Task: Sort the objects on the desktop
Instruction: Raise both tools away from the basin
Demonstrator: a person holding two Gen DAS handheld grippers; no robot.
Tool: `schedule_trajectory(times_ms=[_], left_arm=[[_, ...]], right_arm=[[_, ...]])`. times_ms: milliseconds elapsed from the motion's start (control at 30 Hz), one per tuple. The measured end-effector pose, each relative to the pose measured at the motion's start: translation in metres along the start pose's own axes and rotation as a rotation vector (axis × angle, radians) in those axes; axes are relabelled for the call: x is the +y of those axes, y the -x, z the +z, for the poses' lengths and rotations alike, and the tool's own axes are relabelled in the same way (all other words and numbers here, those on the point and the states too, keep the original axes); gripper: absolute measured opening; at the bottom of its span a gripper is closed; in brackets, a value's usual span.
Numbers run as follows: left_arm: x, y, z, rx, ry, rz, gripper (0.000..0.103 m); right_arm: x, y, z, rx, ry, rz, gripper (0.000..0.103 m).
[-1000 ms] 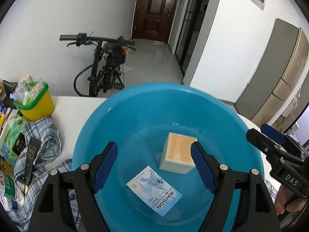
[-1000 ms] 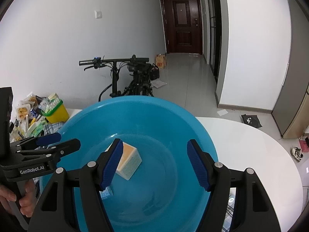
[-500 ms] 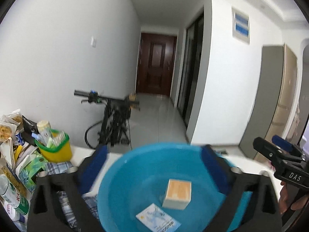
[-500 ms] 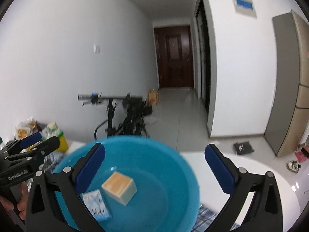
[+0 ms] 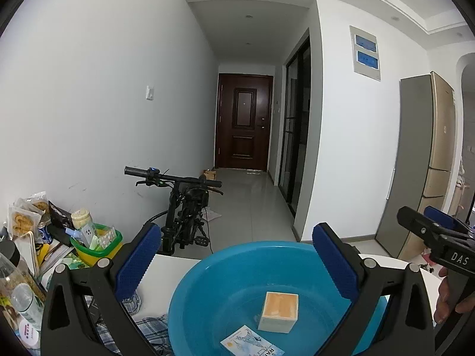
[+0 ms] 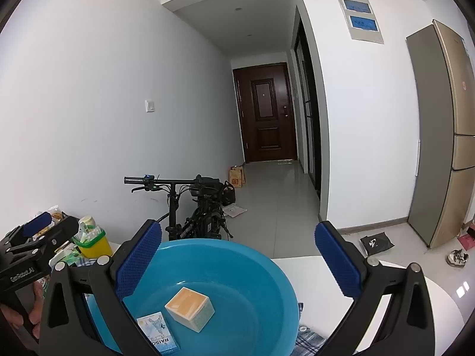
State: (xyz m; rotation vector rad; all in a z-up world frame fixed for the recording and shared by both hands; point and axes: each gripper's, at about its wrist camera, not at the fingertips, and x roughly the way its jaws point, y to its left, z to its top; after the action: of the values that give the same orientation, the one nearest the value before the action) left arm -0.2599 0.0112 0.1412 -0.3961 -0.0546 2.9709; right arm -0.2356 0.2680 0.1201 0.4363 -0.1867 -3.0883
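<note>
Unsorted clutter (image 5: 32, 255) lies at lower left of the left view, nearer the left gripper (image 5: 234, 259). Both it and the right gripper (image 6: 239, 256) stand fully open, empty, above the blue basin (image 5: 207, 302).

This is a home, like a flat. A long hallway leads to a dark brown front door (image 5: 244, 121). A bike (image 6: 193, 207) is parked by the white wall. A tall fridge (image 6: 445, 136) stands on the right, and a shoe (image 6: 457, 257) lies on the tiled floor.
</note>
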Motion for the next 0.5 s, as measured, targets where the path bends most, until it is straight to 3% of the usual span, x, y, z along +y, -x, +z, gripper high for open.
schedule_trajectory(times_ms=[167,300,500], left_arm=[[-0.004,0.007,-0.001,-0.017,-0.016,0.016,0.103],[-0.005,0.007,-0.007,0.037,-0.047,0.019,0.103],[0.002,0.024,-0.015,0.061,-0.011,0.014,0.103]], right_arm=[[-0.002,0.005,-0.003,0.003,-0.009,0.002,0.103],[-0.007,0.008,-0.009,0.032,-0.018,-0.008,0.103],[-0.005,0.02,-0.012,0.062,-0.015,-0.009,0.103]])
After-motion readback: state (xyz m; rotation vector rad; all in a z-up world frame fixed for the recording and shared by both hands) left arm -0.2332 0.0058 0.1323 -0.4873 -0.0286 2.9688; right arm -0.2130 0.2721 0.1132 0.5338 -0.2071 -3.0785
